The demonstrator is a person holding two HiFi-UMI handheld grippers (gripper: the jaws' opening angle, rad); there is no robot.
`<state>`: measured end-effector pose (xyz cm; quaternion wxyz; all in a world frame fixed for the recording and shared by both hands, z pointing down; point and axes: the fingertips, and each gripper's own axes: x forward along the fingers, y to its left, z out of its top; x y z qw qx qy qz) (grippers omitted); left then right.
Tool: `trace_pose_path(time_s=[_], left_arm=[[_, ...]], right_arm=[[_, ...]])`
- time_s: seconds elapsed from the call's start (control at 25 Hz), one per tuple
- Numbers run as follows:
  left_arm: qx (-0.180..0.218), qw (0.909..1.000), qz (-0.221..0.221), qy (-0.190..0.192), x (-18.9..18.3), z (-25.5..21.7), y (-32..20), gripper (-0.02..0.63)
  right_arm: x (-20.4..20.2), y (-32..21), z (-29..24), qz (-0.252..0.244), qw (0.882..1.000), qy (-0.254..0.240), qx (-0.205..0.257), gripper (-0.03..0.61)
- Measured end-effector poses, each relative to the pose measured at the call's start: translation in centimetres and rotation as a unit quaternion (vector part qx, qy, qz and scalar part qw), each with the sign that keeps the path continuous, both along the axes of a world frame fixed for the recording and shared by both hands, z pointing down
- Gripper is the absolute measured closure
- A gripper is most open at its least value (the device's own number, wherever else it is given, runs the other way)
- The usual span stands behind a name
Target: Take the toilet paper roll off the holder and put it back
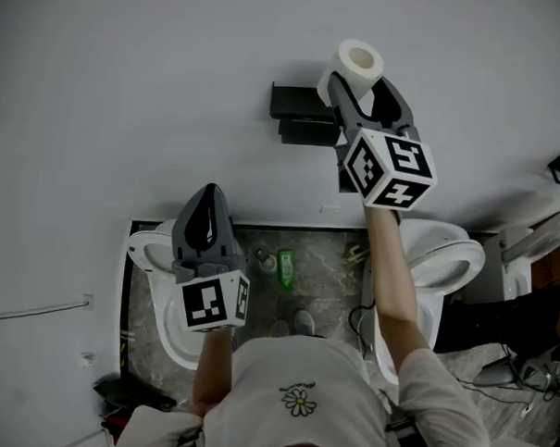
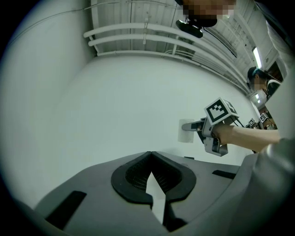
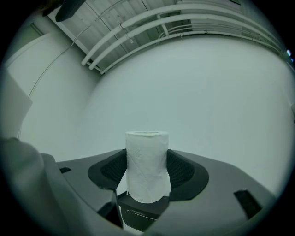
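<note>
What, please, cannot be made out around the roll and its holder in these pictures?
Right gripper view: whether the toilet paper roll touches the holder; the roll covers the holder's top.
Head view: the holder's right end, hidden behind the right gripper.
Left gripper view: the roll's surface, too small and partly behind that gripper.

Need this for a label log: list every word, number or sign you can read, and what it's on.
Nothing can be read.
Shirt: small script over a daisy, too small.
Black holder: faint line of print, blurred.
Green bottle: label too small.
Marker cubes: square patterns only, no words.
</note>
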<state>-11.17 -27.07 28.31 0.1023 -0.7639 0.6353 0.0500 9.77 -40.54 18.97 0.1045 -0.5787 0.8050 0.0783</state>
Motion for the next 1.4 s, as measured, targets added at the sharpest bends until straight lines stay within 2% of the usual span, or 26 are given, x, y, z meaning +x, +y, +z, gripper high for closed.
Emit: trace_pose_path(time_s=[0.2,0.68,1.04,1.28,1.4], left_arm=[[-0.002,1.0000,-0.002,0.000,0.1,0.2,0.0,0.597],[-0.013,0.9997,-0.022,0.004,-1.6,1.0,0.3,0.597],[-0.020,0.9995,-0.023,0.004,-1.7,1.7,-0.1,0.597],[-0.028,0.9993,-0.022,0.005,-1.5,2.1,-0.5,0.597],[-0.029,0.9993,-0.021,0.005,-1.4,2.2,-0.4,0.597]], right_arm=[[-1.7,-2.0,1.2,-0.008,1.000,0.008,-0.026,0.305],[-3.3,-6.6,7.3,0.012,0.992,0.044,-0.115,0.305],[-3.1,-8.5,7.9,0.028,0.990,0.051,-0.125,0.304],[-2.8,-9.5,9.2,0.033,0.987,0.054,-0.149,0.305],[-2.7,-9.2,9.5,0.032,0.988,0.053,-0.141,0.304]])
